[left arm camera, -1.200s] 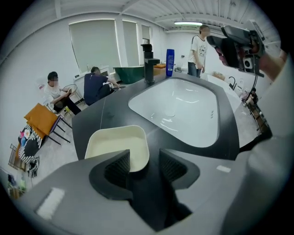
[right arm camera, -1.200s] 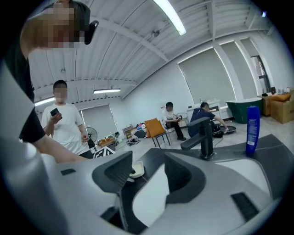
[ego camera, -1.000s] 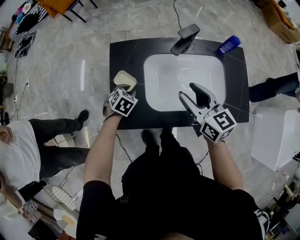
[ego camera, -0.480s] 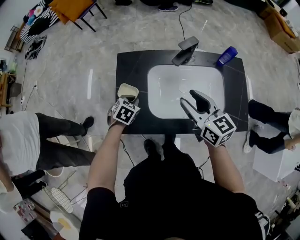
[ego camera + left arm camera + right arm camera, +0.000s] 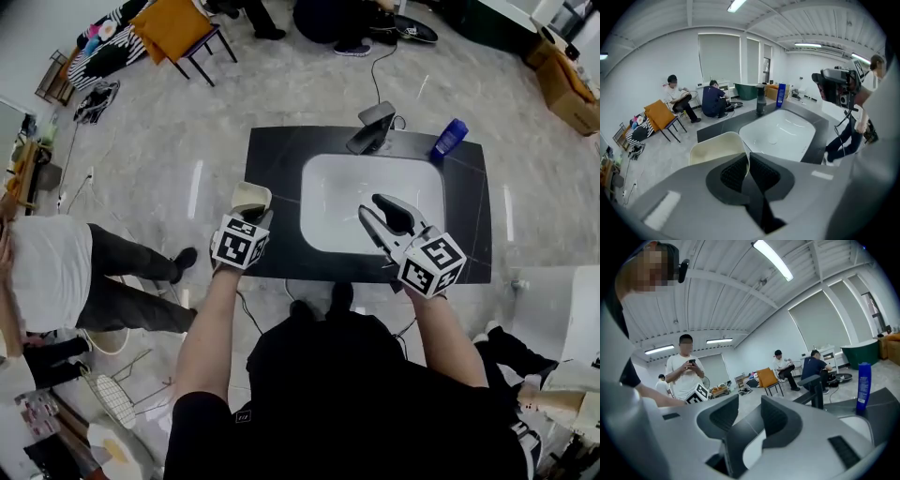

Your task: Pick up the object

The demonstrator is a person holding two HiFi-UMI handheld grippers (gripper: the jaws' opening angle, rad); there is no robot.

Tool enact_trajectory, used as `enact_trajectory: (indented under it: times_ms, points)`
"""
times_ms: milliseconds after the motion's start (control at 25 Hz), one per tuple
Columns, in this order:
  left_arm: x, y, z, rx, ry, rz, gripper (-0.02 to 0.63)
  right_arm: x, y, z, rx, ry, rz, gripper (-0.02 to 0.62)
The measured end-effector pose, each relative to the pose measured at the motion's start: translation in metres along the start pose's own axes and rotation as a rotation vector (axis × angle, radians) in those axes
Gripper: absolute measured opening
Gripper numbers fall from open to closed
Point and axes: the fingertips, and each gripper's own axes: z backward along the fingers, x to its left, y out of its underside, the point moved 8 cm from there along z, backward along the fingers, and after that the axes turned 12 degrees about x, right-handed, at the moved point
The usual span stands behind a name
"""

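A cream plastic cup point(image 5: 250, 198) hangs at the left edge of the black counter point(image 5: 277, 155). My left gripper point(image 5: 255, 217) is shut on the cup's near wall. In the left gripper view the thin cream rim point(image 5: 715, 147) is pinched between the two black pads of that gripper point(image 5: 748, 161). My right gripper point(image 5: 377, 207) hovers over the near right part of the white sink point(image 5: 333, 183). Its jaws are closing, and the right gripper view point(image 5: 749, 416) shows nothing between them.
A dark faucet point(image 5: 373, 127) stands behind the sink and a blue bottle point(image 5: 450, 137) at the counter's far right corner. People sit and stand around on the grey floor, and a person's legs point(image 5: 122, 272) are close to my left.
My left gripper's jaws have closed on the cup's wall, and the cup now sits over the counter's left edge. The right gripper's jaws have narrowed slightly.
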Motion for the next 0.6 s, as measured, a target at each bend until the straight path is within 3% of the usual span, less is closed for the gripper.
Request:
enact_trajectory:
  times_ms: [320,600]
  points:
    - [-0.006,-0.019,0.061,-0.160,-0.029,0.065,0.032,0.013,-0.021,0.009,-0.026,-0.032,0.076,0.109]
    - [0.005,-0.019,0.107,-0.290,-0.038,0.109,0.032,0.024,-0.039,0.007,-0.057,0.005,0.099,0.103]
